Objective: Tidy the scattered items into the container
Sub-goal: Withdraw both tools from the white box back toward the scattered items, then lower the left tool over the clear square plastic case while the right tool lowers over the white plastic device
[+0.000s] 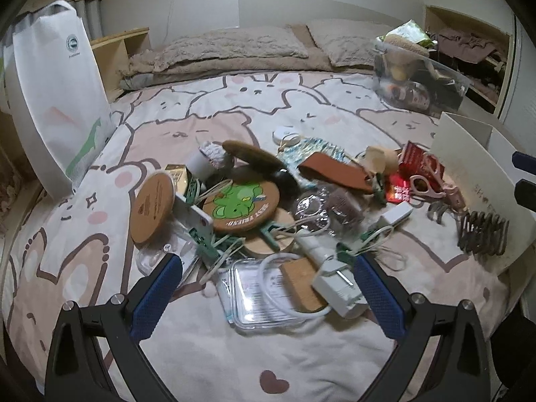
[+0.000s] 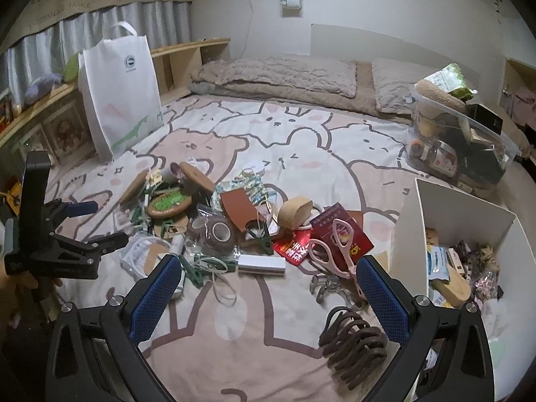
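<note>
Scissors (image 2: 338, 248), pink, lie just ahead of the right gripper (image 2: 268, 268), whose jaws are spread and empty; long axis probably runs away from it. White box (image 2: 407, 234) stands right. Left gripper (image 1: 264, 268), also spread, hovers farther off.

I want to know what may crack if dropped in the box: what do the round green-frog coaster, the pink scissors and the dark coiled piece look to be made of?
Round coaster: looks like cork, matte tan rim with a printed green top. Pink scissors: smooth plastic handles, slightly glossy; the blades are not clear. Dark coiled piece: dull brown loops, probably plastic or coated wire; the look leaves it open.
</note>
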Available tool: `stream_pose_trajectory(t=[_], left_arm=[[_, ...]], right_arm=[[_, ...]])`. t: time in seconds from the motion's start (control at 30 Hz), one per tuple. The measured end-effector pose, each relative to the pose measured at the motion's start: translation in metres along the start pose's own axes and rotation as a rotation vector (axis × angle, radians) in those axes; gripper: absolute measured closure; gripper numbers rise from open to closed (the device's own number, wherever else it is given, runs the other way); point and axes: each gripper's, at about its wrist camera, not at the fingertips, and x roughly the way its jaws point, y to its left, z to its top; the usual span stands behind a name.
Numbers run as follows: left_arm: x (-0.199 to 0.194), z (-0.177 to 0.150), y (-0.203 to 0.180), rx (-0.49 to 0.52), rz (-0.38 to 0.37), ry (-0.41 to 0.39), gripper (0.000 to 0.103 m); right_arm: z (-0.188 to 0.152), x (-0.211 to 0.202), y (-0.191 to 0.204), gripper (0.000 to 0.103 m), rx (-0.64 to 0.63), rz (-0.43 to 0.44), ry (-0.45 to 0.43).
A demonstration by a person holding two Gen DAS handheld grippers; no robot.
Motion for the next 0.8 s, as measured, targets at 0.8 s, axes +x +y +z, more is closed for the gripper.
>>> stream_pose_trajectory(t=[0.8], left_arm=[[0.044,-0.031,0.015,0.011,-0.017,0.088,0.000]], right_arm=[[-0.023,0.072,0.027,0.000,-0.123,0.069,0.141]])
